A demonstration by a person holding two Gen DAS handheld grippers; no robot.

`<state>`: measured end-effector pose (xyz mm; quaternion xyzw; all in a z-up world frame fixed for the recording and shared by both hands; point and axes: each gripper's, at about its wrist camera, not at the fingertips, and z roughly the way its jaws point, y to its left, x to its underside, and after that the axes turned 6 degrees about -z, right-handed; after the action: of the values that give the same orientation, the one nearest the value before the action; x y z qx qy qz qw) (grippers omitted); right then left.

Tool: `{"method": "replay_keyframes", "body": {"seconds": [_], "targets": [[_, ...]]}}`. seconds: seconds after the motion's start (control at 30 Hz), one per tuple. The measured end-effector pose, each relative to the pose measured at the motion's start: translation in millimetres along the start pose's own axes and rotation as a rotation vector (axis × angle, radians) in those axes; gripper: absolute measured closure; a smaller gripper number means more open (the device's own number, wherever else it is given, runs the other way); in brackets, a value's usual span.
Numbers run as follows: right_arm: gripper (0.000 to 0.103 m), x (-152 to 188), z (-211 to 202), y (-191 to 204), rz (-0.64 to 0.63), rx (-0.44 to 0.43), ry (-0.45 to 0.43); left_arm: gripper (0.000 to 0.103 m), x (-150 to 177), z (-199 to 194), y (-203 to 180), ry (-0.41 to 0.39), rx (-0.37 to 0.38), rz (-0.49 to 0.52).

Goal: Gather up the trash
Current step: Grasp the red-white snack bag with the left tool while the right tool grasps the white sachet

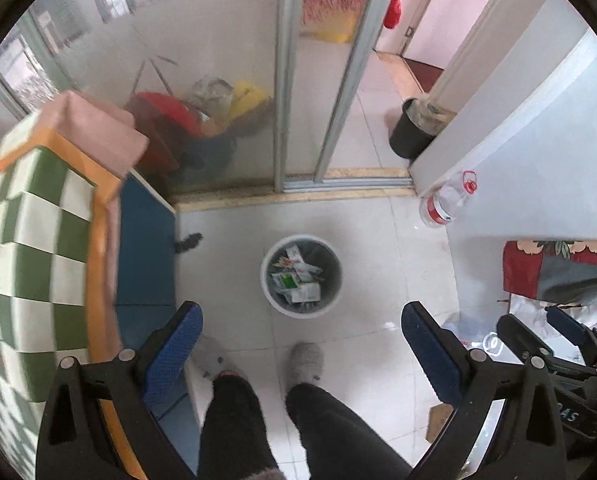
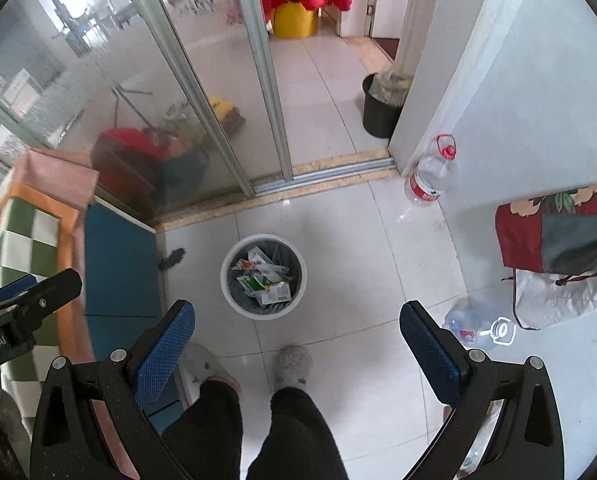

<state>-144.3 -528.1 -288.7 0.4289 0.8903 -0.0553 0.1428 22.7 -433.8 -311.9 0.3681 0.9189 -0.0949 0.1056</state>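
A white round trash bin stands on the tiled floor, holding several paper and plastic wrappers; it also shows in the right wrist view. My left gripper is open and empty, held high above the floor, near side of the bin. My right gripper is open and empty too, at a like height; it shows in the left wrist view at the right. An empty clear bottle lies on the floor right of the bin. Another bottle with a red label leans by the wall.
A table with a green-checked cloth and a blue panel stands at the left. A glass sliding door is behind the bin. A black bin stands past the doorway. A red patterned cloth hangs at right. The person's legs and slippers are below.
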Motion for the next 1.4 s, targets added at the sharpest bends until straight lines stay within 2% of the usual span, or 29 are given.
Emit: {"method": "replay_keyframes", "body": {"seconds": [0.1,0.23,0.33,0.43,0.5,0.57,0.63,0.73,0.77,0.8,0.83,0.87,0.9,0.93,1.03,1.07,1.1,1.17,1.23,1.33,1.37,1.4], "targets": [[0.0,-6,-25,5,0.001,-0.044,-0.018,0.001,-6,-25,12,-0.061,-0.055,-0.011],[0.0,-23,-46,29,-0.022,-0.088,-0.046,0.001,-20,-55,51,-0.143,-0.064,-0.098],[0.0,-43,-57,66,-0.065,-0.123,-0.064,0.001,-32,-77,111,-0.201,-0.066,-0.226],[0.0,-65,-56,125,-0.15,-0.171,-0.065,0.0,-37,-92,176,-0.21,-0.076,-0.346],[0.0,-75,-53,168,-0.218,-0.215,-0.045,0.0,-30,-103,239,-0.225,-0.128,-0.457],[0.0,-81,-48,218,-0.295,-0.266,-0.021,0.0,-9,-112,307,-0.228,-0.19,-0.586],[0.0,-84,-40,285,-0.398,-0.332,0.022,0.0,14,-117,366,-0.215,-0.233,-0.712],[0.0,-75,-29,381,-0.539,-0.431,0.089,0.0,81,-125,473,-0.187,-0.292,-0.973],[0.001,-72,-27,406,-0.572,-0.457,0.105,0.0,102,-127,497,-0.179,-0.313,-1.038],[0.009,-66,-23,442,-0.624,-0.493,0.123,0.0,120,-128,520,-0.17,-0.331,-1.092],[0.027,-59,-19,475,-0.677,-0.521,0.141,0.0,138,-129,539,-0.164,-0.349,-1.141],[0.037,-49,-14,523,-0.754,-0.552,0.17,0.0,157,-129,558,-0.157,-0.363,-1.195],[0.054,-40,-9,555,-0.798,-0.57,0.191,0.0,176,-127,581,-0.149,-0.366,-1.252],[0.065,-28,-4,596,-0.852,-0.6,0.215,0.0,189,-125,596,-0.148,-0.362,-1.289],[0.077,4,8,694,-0.991,-0.644,0.256,0.0,220,-112,644,-0.154,-0.307,-1.387],[0.081,13,13,714,-1.018,-0.653,0.272,0.0,223,-106,655,-0.159,-0.279,-1.403],[0.089,27,23,747,-1.055,-0.665,0.307,0.0,225,-102,664,-0.163,-0.261,-1.413],[0.095,46,41,782,-1.098,-0.653,0.349,0.001,225,-90,680,-0.174,-0.216,-1.426],[0.101,54,56,800,-1.125,-0.629,0.365,0.001,223,-80,692,-0.187,-0.164,-1.432],[0.103,64,78,809,-1.124,-0.607,0.409,0.001,214,-66,705,-0.208,-0.057,-1.413],[0.103,64,83,806,-1.116,-0.613,0.423,0.002,208,-65,707,-0.213,-0.081,-1.396],[0.103,61,86,803,-1.089,-0.645,0.433,0.002,200,-65,708,-0.225,-0.069,-1.377]]}}
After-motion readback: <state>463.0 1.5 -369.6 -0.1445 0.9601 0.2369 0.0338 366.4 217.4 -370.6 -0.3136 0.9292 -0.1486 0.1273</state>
